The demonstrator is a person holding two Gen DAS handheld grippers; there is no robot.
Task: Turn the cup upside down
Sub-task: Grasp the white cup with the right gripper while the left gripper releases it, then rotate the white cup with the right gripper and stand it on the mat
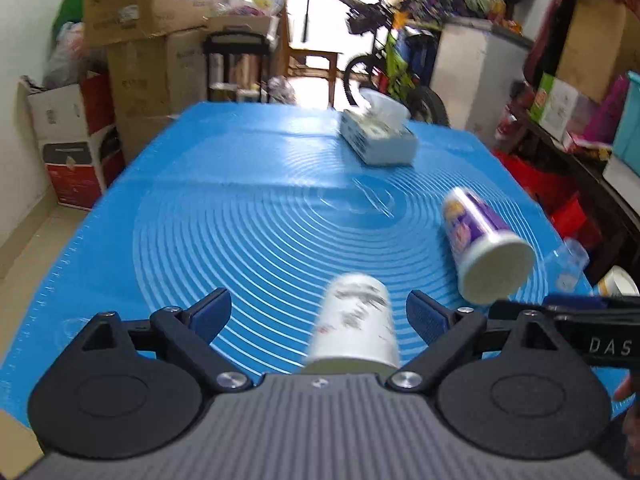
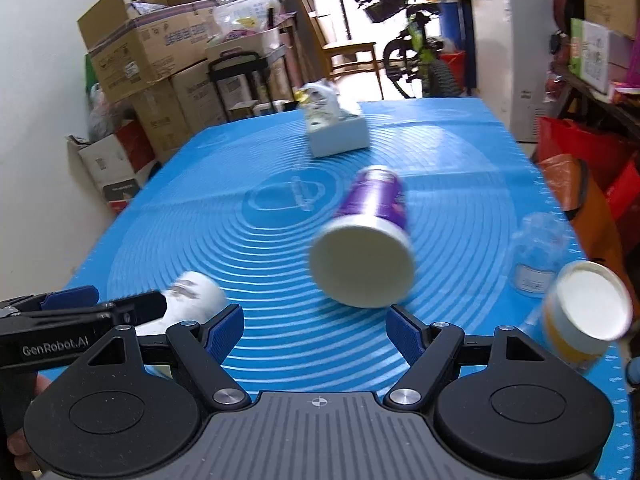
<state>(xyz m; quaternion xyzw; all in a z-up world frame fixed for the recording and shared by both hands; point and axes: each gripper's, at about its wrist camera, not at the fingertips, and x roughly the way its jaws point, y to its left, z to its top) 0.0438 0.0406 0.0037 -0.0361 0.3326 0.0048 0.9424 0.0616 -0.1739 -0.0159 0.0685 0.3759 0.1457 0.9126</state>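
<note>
A white paper cup with grey print [image 1: 354,320] lies on the blue mat between the open fingers of my left gripper [image 1: 319,312], mouth toward the camera; neither pad touches it. It also shows in the right wrist view [image 2: 192,294], behind the left gripper's finger. A purple-and-white paper cup [image 1: 482,240] lies on its side, mouth toward me, ahead of my open right gripper [image 2: 316,330] and apart from it [image 2: 366,246]. A third cup with a yellow band [image 2: 582,316] lies tilted at the mat's right edge.
A white tissue box [image 1: 378,136] sits at the far side of the blue mat [image 1: 240,200]. A small clear glass jar [image 2: 538,250] stands near the right edge. Cardboard boxes, a bicycle and shelves surround the table.
</note>
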